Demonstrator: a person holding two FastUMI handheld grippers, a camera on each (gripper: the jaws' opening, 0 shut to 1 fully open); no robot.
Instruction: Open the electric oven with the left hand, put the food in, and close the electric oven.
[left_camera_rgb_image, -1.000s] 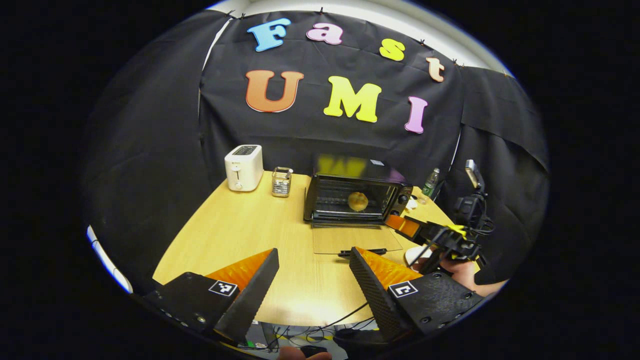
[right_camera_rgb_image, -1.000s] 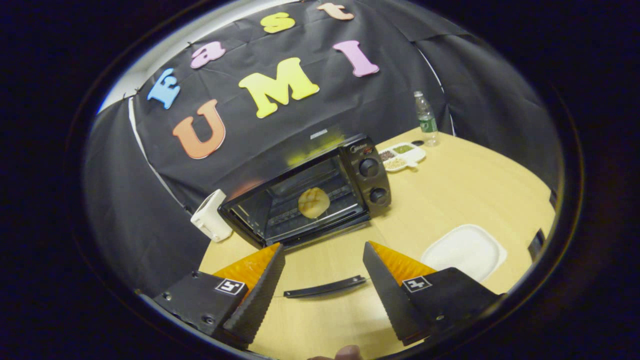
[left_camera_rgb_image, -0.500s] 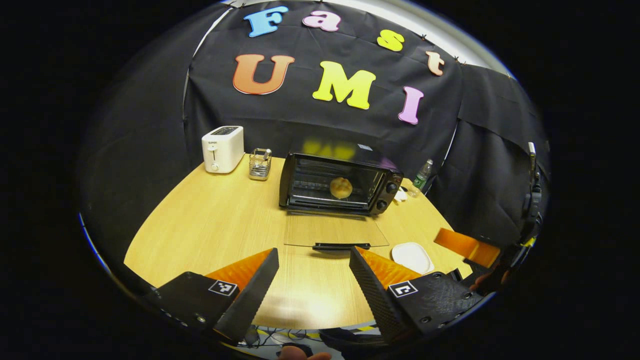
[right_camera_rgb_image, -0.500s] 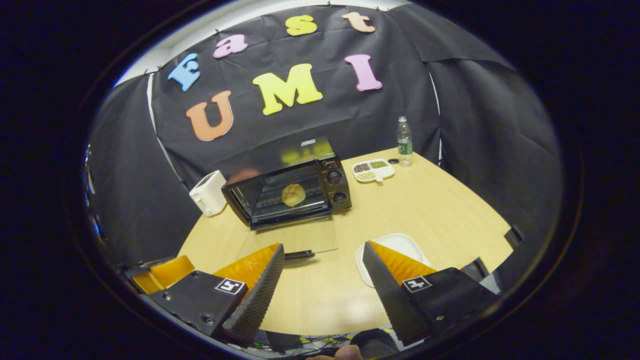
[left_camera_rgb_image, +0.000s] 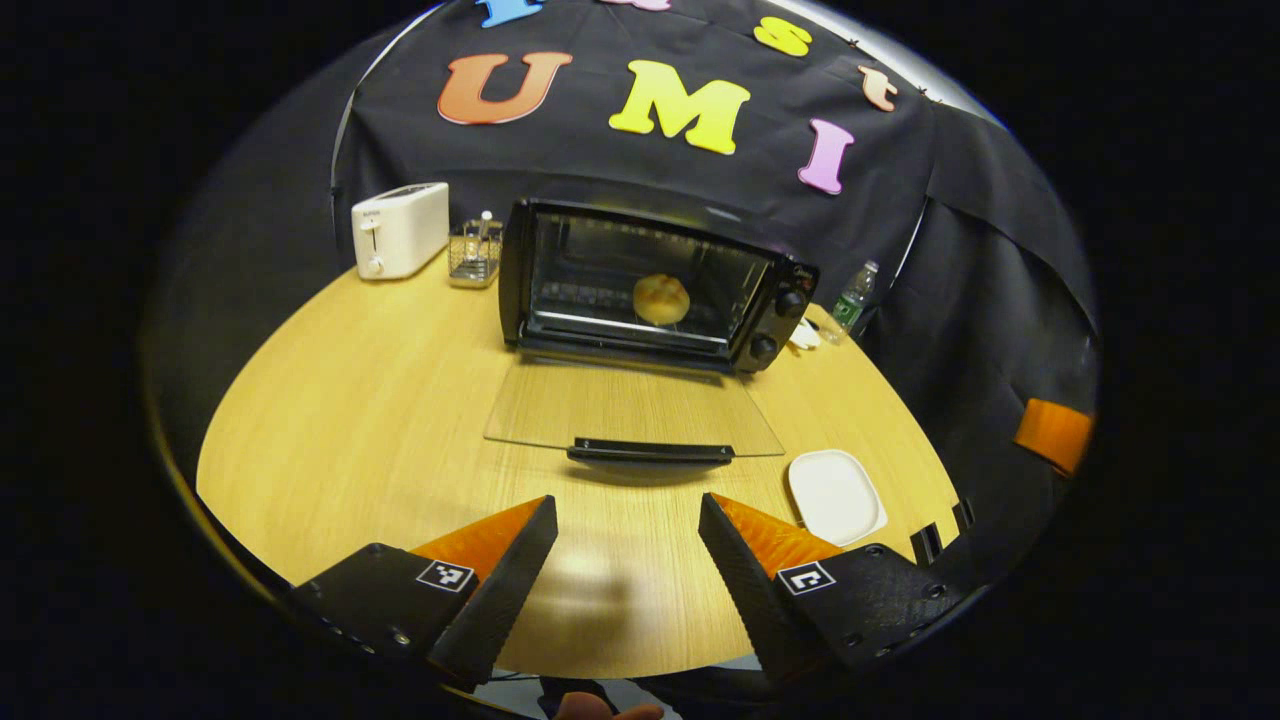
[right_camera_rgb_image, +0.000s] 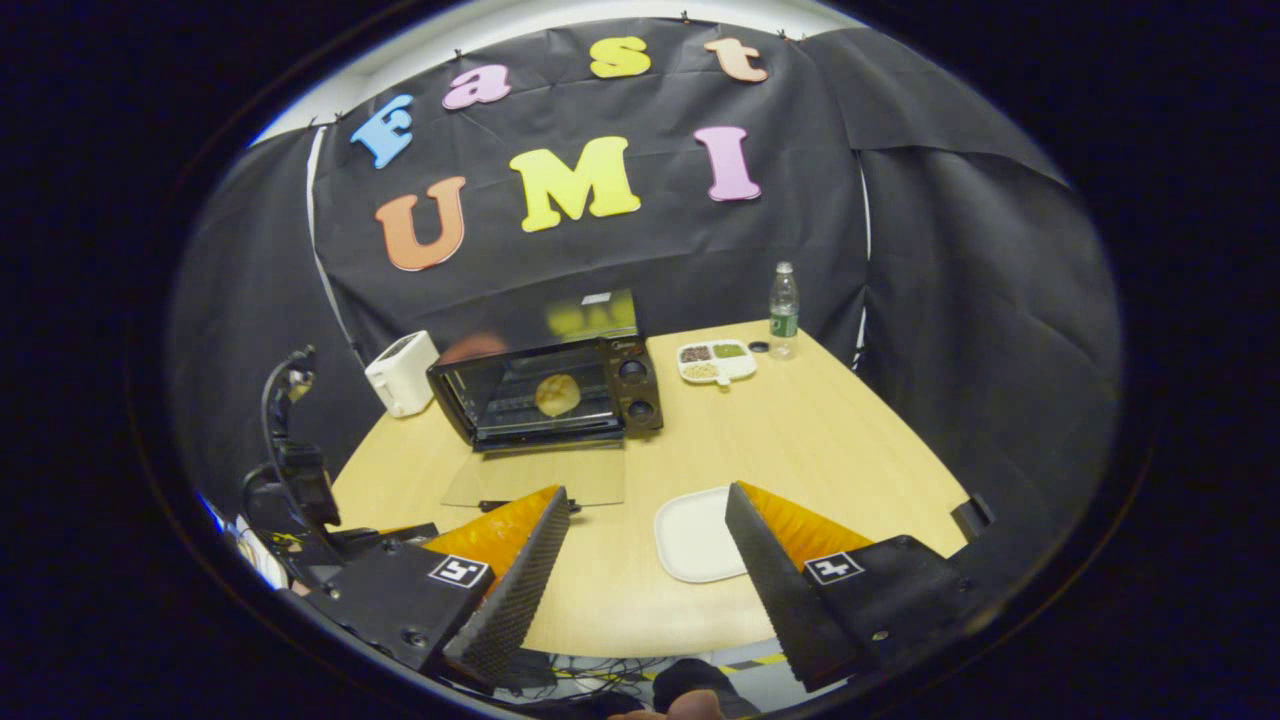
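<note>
Left gripper jaws spread wide, nothing between them, hovering over the near edge of the wooden table. Just beyond its fingers: the oven door, glass, folded down flat, dark handle at the near edge. White plate to the right of the door, bare. Behind the door the electric oven stands open, round bun on the rack inside, two knobs on its right panel. White toaster and a small wire rack left of the oven; water bottle at far right.

Right gripper also wide open, holding nothing, touching nothing, above the table's near edge with the plate between its fingers in the right gripper view. Oven farther back, bun inside. Divided snack tray and bottle at the back right.
</note>
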